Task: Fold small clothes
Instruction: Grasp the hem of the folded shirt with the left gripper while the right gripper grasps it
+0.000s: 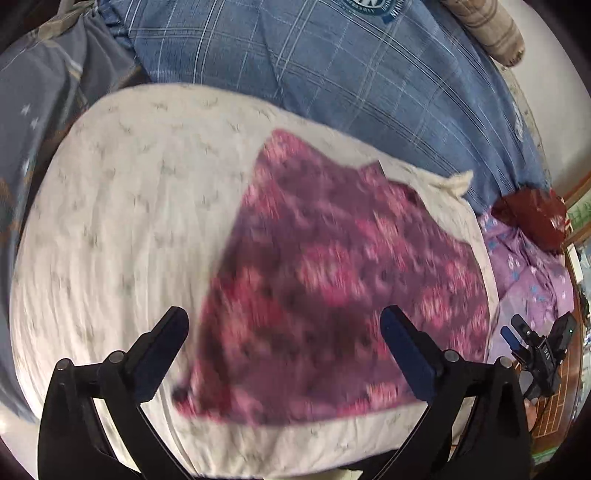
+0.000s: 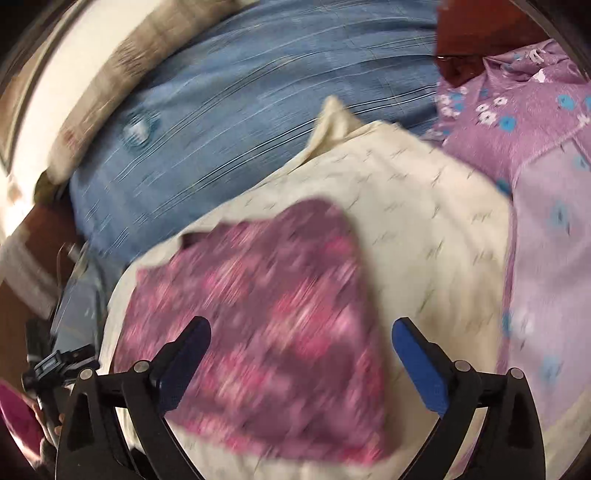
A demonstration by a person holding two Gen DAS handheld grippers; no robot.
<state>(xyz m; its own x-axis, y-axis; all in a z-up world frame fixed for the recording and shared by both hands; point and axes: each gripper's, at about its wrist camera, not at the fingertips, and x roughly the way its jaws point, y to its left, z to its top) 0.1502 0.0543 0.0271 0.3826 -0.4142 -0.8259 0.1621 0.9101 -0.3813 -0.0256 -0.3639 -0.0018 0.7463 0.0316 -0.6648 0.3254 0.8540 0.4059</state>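
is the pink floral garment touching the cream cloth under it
Touching. The left wrist view shows the pink floral garment lying flat on the cream cloth, no gap at its edges.

No full wording can be read. A round emblem (image 1: pixel 373 7) is printed on the blue checked bedspread (image 1: pixel 369 92), its lettering cut off and too small. White marks on the right claw (image 1: pixel 546 352) body are not legible.

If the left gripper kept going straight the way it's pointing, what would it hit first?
Most likely the pink floral garment, lying flat on the cream cloth. The left gripper is open and empty; blur makes depth uncertain.
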